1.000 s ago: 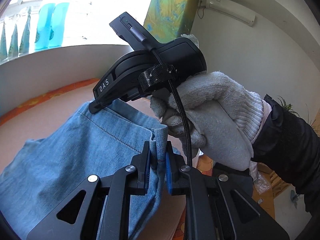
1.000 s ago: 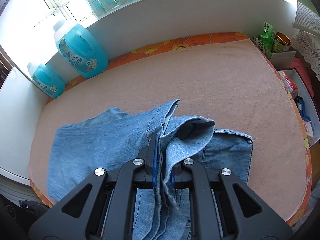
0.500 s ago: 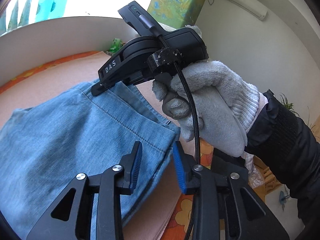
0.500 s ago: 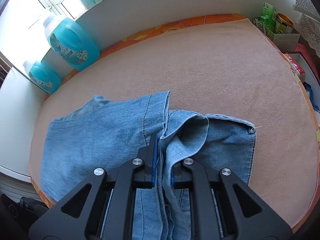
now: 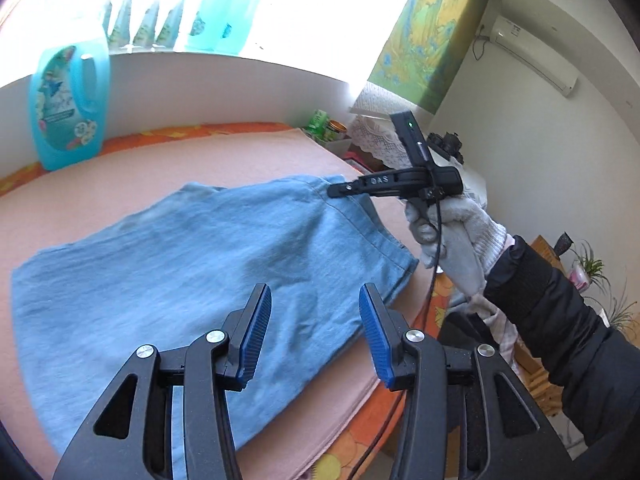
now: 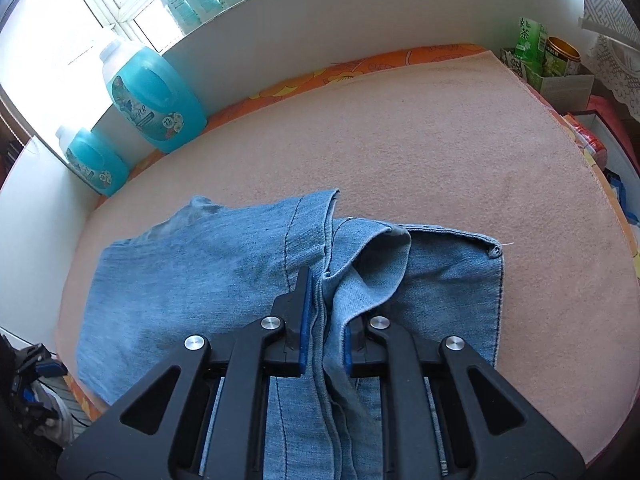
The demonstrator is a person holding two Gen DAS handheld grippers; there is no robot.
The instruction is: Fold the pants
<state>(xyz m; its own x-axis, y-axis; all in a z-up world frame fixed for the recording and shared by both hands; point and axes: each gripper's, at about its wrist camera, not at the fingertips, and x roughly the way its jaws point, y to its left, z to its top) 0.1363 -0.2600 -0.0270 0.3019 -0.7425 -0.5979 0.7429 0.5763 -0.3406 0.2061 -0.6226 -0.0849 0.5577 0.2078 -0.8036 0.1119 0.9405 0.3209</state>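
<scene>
Light blue denim pants (image 5: 180, 272) lie folded on the pink towel-covered table (image 5: 224, 160). My left gripper (image 5: 316, 332) hovers above their near edge; its jaws are opening and nothing is between the blue pads (image 5: 256, 332). My right gripper (image 6: 324, 320) is shut on a bunched fold of the pants (image 6: 180, 280) near the hem, low over the table (image 6: 400, 152). From the left wrist camera, that right gripper (image 5: 340, 191) sits at the pants' far right corner, held by a white-gloved hand (image 5: 460, 240).
Blue detergent bottles (image 6: 152, 100) (image 6: 96, 160) stand along the white wall at the back left. A green tea carton (image 6: 528, 40) and a tin (image 6: 562, 54) sit in a box at the back right. The table's orange floral edge (image 5: 380, 412) drops off on the right.
My left gripper let go of the pants' edge, opened wide and drew back and away. The cloth it held now lies flat. My right gripper kept its grip and sank slightly.
</scene>
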